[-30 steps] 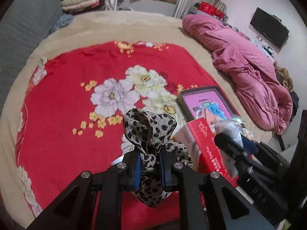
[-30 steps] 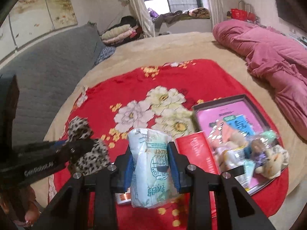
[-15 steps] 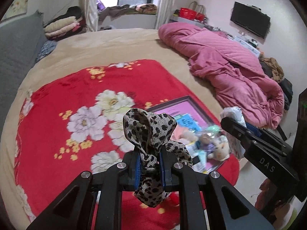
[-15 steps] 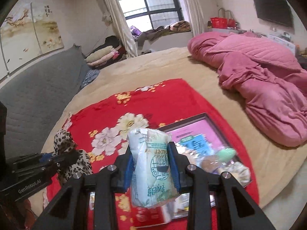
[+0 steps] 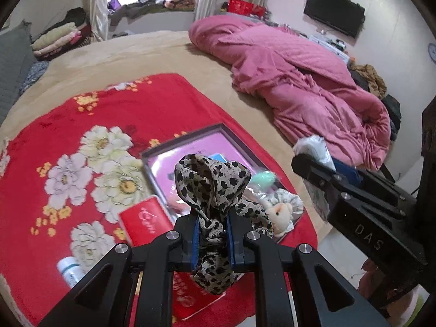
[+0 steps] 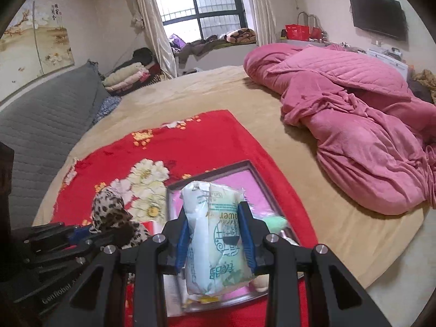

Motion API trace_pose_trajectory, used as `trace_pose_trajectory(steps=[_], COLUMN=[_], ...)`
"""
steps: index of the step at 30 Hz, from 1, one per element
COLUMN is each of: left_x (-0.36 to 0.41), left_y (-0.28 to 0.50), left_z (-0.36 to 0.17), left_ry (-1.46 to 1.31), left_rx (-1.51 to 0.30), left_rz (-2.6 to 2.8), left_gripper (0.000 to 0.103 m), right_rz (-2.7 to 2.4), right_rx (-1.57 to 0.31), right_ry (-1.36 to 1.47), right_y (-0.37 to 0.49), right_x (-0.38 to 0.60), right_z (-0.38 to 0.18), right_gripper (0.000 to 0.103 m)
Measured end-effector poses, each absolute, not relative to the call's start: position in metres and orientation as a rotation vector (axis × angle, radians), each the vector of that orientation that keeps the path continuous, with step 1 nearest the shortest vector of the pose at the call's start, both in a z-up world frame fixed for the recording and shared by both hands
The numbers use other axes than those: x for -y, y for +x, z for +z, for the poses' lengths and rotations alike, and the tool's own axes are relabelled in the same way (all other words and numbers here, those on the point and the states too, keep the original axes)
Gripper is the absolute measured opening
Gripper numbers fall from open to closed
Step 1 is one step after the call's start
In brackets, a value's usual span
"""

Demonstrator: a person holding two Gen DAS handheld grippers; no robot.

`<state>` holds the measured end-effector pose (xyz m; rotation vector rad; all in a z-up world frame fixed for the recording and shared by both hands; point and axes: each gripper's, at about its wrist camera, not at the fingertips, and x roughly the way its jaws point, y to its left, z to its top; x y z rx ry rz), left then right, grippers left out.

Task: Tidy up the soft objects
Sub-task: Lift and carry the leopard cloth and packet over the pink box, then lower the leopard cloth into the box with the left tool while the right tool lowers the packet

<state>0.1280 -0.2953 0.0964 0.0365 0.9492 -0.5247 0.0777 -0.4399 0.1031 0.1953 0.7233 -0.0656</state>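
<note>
A tan bed [image 6: 218,95] carries a red plush blanket with white flowers [image 5: 68,136], a rumpled pink quilt [image 6: 354,122] and a shallow dark-framed pink tray [image 5: 190,141] of small soft items. The right gripper [image 6: 215,241] body reads "DAS". The left gripper [image 5: 212,241], jaws nearly closed, pinches a leopard-print fabric scrunchie [image 5: 212,182] above the tray; the right's jaws clamp a pale green plastic tissue pack [image 6: 215,231] over it.
</note>
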Motion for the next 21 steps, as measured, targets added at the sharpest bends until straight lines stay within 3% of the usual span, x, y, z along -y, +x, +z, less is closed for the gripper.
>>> trace_pose_trajectory(steps=[21], left_x=[0.348], left_y=[0.147], left_z=[-0.004], left_ry=[0.026], left_rx=[-1.068], left_rz=[-0.498], left_gripper=[0.016], right_rz=[-0.049], right_rx=[-0.873], right_ry=[0.195], right_y=[0.104], right_x=[0.493], right_z=[0.026], right_gripper=[0.034])
